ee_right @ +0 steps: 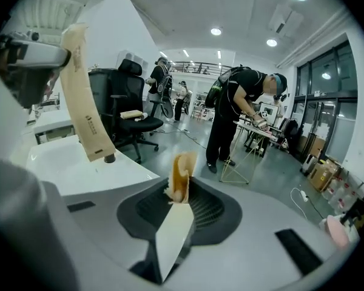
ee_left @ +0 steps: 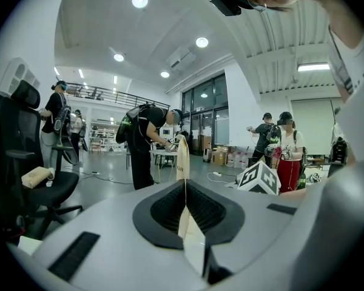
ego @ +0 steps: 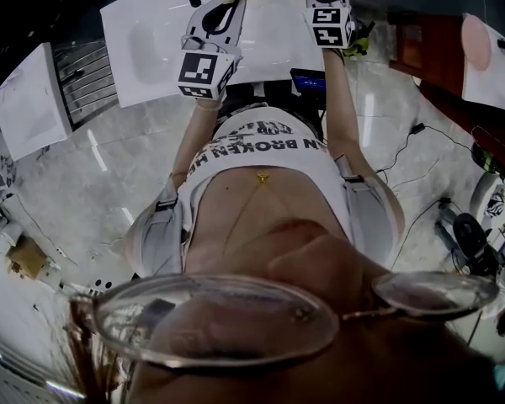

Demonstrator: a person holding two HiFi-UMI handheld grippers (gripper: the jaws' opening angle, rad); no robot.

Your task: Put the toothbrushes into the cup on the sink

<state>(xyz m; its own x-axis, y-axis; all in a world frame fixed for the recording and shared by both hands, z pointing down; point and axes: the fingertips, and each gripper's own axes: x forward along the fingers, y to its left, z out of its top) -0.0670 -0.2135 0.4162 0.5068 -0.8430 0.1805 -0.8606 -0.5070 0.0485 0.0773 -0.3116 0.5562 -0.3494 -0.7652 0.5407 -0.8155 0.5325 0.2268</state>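
Toothbrush paper sleeve (ee_right: 85, 102) pinched in left gripper (ee_left: 184, 190) jaws, torn scrap (ee_right: 182, 174) in right gripper (ee_right: 179, 202) jaws; unwrapping judged in hand; next, baring brush, finding unseen cup

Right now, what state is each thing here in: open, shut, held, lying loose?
Left gripper: shut on the paper sleeve.
Right gripper: shut on the curled paper piece.
Paper sleeve: sticks out past the jaws, in the air over the sink.
Curled paper piece: pinched, free end curled open.
Cup: not in view.
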